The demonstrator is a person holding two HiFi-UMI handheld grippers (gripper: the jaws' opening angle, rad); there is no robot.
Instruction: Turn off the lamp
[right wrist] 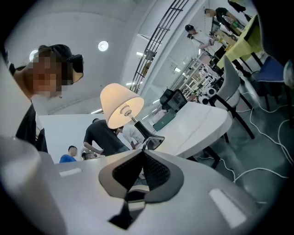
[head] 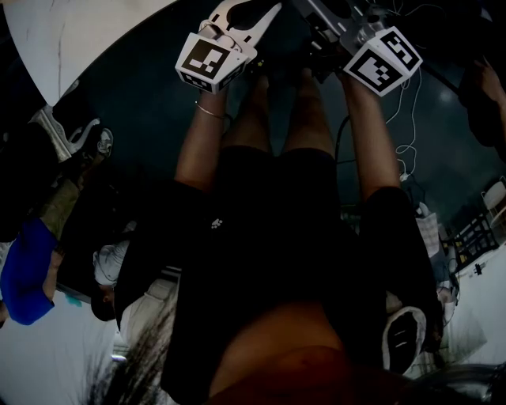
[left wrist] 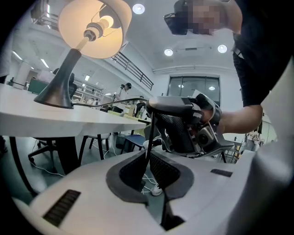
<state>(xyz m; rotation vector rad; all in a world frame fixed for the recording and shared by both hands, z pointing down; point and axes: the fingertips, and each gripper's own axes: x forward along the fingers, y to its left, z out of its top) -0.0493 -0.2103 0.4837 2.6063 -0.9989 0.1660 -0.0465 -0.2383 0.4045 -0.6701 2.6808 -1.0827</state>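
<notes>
The lamp (left wrist: 82,41) stands on a white table (left wrist: 50,120). Its cream shade glows and the bulb (left wrist: 105,21) is lit. In the right gripper view the lamp's shade (right wrist: 120,109) also glows, just beyond the jaws. A thin black cord (left wrist: 150,133) runs from the table to both grippers. My left gripper (left wrist: 148,158) is shut on the cord, which rises from its tips to my right gripper (left wrist: 155,109) close above. The right gripper (right wrist: 143,153) is shut on the same cord (right wrist: 145,143). In the head view both grippers (head: 247,17) (head: 336,20) are held out side by side at the top edge.
The white table's curved edge (head: 71,39) lies at the upper left of the head view. Chairs (left wrist: 133,140) and loose cables (right wrist: 257,170) are on the floor under the tables. Several people (right wrist: 98,135) stand behind the lamp.
</notes>
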